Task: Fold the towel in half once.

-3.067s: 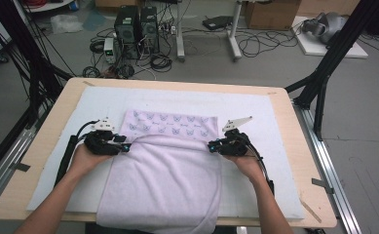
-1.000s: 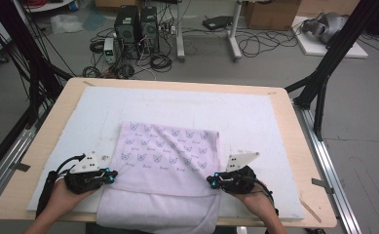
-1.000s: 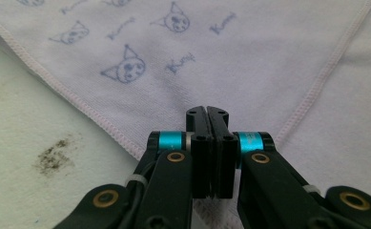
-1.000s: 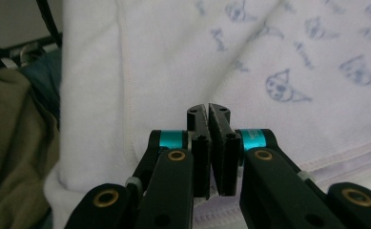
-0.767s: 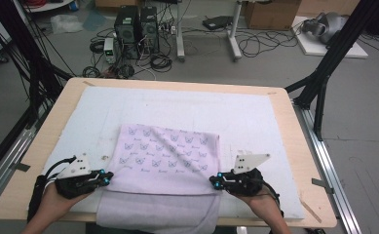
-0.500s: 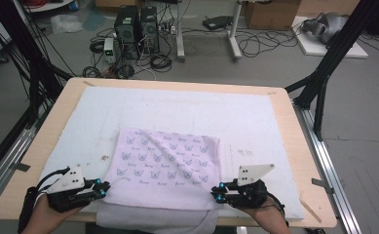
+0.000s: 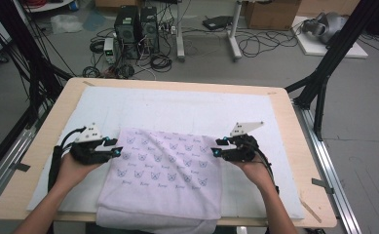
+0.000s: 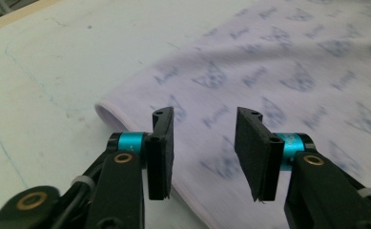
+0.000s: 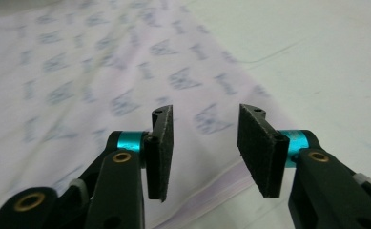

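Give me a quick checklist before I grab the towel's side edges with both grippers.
1. Left hand-held gripper open: ok.
2. Right hand-held gripper open: ok.
3. Both jaw pairs free of cloth: ok.
4. Towel edge under each gripper: ok in both gripper views.
5. Towel flat on the white mat: ok on top; its near end hangs over the table edge.
6. Layers in the fold: cannot tell.

1. A lab or test room, set up for recording.
2. The table (image 7: 294,146) stands inside a frame of black struts (image 7: 331,53).
3. Two computer towers (image 7: 137,22) sit on the bare grey floor (image 7: 362,126) behind it.
4. Loose cables (image 7: 158,61) spread across that floor.
5. Cardboard boxes (image 7: 270,12) stand at the back.
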A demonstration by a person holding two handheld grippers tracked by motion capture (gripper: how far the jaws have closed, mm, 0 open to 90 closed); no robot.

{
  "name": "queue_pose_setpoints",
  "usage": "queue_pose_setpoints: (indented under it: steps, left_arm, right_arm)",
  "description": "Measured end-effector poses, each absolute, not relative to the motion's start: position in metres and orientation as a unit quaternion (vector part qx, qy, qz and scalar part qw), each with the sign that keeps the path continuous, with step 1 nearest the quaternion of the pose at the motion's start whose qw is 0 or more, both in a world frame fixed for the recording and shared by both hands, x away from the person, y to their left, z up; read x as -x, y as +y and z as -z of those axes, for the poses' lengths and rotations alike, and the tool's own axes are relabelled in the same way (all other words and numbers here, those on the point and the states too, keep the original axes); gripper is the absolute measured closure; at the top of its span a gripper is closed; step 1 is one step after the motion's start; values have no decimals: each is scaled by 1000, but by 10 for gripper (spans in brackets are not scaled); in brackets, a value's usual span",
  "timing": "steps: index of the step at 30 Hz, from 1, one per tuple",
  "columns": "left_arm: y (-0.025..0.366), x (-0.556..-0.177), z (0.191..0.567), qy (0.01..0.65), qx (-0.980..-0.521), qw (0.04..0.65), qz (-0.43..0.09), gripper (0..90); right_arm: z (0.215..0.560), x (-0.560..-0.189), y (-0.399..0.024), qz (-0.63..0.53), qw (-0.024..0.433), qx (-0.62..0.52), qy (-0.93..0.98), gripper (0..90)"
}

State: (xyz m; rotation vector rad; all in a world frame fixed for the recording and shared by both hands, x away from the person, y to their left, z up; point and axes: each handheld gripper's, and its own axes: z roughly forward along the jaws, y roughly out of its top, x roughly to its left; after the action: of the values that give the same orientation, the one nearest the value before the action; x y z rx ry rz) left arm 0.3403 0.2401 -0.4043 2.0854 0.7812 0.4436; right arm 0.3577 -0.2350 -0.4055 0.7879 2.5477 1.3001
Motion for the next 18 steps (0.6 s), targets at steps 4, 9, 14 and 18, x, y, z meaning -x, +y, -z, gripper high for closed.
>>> queue_pose_setpoints:
  steps: [4, 9, 14, 18]
  left_arm:
    - [238, -371, 412, 348, -822, 413, -182, 542]
    - [237, -394, 423, 374, -815, 405, -179, 526]
    - [238, -409, 435, 409, -812, 383, -163, 455]
    - [235, -410, 441, 395, -824, 382, -138, 643]
  right_arm:
    - [411, -387, -235, -422, 90, -290, 854, 468]
    - [427, -406, -240, -413, 81, -318, 850, 421]
    - [441, -414, -238, -402, 71, -326, 853, 418]
    - [444, -415, -234, -389, 72, -313, 863, 786]
